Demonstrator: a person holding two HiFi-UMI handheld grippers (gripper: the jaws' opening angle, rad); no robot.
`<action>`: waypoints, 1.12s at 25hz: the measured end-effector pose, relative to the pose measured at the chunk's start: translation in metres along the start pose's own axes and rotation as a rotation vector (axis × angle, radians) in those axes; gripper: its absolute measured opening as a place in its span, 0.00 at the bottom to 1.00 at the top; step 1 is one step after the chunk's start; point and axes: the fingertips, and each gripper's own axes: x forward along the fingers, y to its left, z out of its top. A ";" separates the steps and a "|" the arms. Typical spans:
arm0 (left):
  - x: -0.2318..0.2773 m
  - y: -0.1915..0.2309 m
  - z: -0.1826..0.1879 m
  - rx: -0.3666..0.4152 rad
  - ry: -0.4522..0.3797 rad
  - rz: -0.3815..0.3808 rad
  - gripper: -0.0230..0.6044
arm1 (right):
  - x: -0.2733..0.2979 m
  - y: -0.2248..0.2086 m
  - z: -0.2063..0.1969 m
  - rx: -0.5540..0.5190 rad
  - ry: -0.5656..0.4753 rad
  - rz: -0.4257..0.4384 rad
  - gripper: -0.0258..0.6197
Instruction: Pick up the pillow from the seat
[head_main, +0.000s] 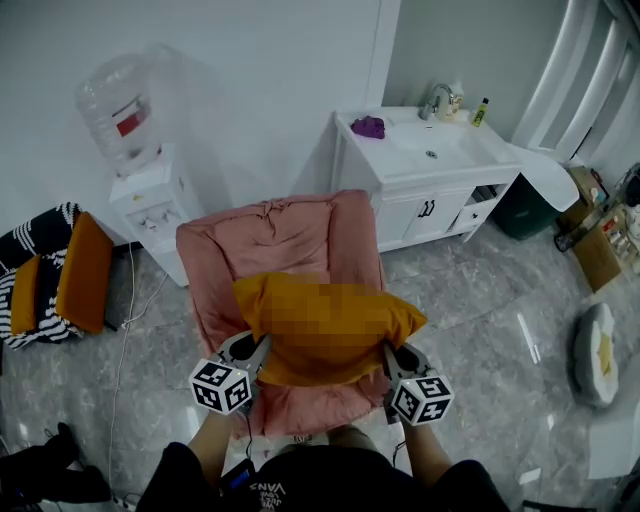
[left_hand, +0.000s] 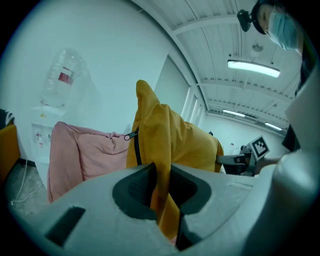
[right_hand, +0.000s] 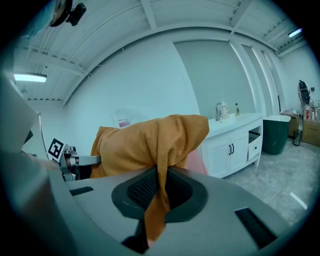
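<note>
Right, status: both grippers were on the pillow (head_main: 320, 315). We had the left gripper (left_hand: 162, 185) nearly closed, its jaws pinching a thin fold of orange cover at the pillow's left edge, just below the zip pull (left_hand: 131, 136). The right gripper (right_hand: 159, 187) matched it: jaws almost together, nipping a fold of cover at the right edge, with fabric hanging down through the gap. Neither held anything else.

The pillow sat between the two grippers, in front of the back of the pink chair (head_main: 280, 235) and over its seat. We judged it up off the cushion, since both gripper views showed it raised and drooping from the pinch points. From above we couldn't confirm the gap under it.

Handling, as we read it:
- Light and soft, with no stiffness. It sagged between the two holds and bunched at each pinch.
- The cover was loose woven cloth, not slippery, so we judged it unlikely to slide through the pads.
- We were gripping cover only, not filling, so the bulk could swing or shift inside.
- Nothing fragile. The zip side was the one hard feature, and we thought it best kept out of the jaws.
- Opposite edges looked like the right place to hold, with both sides kept level.
</note>
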 end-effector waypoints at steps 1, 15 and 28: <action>-0.003 -0.002 0.006 0.002 -0.011 -0.002 0.13 | -0.004 0.003 0.007 -0.003 -0.018 0.006 0.09; -0.045 -0.039 0.097 0.082 -0.197 -0.027 0.13 | -0.051 0.033 0.109 -0.048 -0.273 0.066 0.10; -0.062 -0.048 0.138 0.147 -0.273 -0.011 0.13 | -0.061 0.046 0.154 -0.060 -0.371 0.123 0.10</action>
